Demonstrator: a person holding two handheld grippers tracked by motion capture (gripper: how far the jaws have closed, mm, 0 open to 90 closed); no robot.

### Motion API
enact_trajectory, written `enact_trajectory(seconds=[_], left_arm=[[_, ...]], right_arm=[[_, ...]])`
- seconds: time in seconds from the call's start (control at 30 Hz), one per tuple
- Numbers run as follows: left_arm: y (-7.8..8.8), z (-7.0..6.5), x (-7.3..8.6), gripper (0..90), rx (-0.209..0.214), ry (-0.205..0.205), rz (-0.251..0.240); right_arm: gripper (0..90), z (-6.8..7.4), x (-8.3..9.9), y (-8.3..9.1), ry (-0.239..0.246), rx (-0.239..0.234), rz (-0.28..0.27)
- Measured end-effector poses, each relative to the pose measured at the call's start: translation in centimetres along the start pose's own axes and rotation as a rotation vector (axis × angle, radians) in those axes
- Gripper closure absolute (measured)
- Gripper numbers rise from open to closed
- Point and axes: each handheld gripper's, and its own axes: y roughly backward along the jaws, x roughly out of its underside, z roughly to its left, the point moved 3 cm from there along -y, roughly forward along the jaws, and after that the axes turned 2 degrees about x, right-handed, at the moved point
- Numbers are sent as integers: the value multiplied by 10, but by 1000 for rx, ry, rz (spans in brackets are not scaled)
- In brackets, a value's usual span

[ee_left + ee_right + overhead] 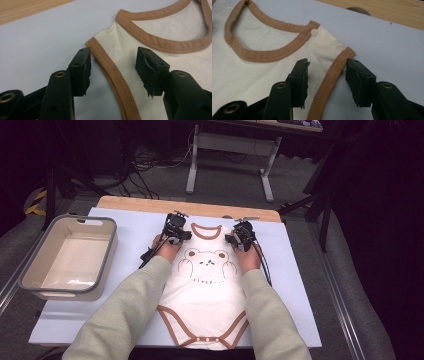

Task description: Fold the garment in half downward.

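A cream baby bodysuit (205, 287) with brown trim and a bear print lies flat on the white mat, neck towards the far edge. My left gripper (175, 227) is at its left shoulder. In the left gripper view the gripper (113, 53) stands open, its jaws either side of the brown armhole trim (112, 72); the pads do not press the cloth. My right gripper (243, 231) is at the right shoulder. In the right gripper view it (327, 62) is open astride the shoulder trim (329, 80), near a white snap (314, 32).
A grey-rimmed beige bin (70, 255) stands at the left on the mat (300, 285). The wooden table edge (150, 204) runs along the far side. Beyond it are cables and a desk frame (267, 175) on the floor.
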Motion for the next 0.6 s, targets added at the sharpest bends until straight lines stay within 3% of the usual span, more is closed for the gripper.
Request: enact_trajectory(seconds=[0.3, 0.43, 0.6], left_arm=[[-3, 1, -3, 597, -6, -1, -17], [-3, -1, -6, 693, -12, 21, -4], [-3, -6, -7, 830, -8, 0, 7]], right_arm=[[619, -4, -2, -4, -4, 2, -19], [672, -5, -3, -5, -9, 5, -23], [824, -4, -4, -5, -2, -11, -21]])
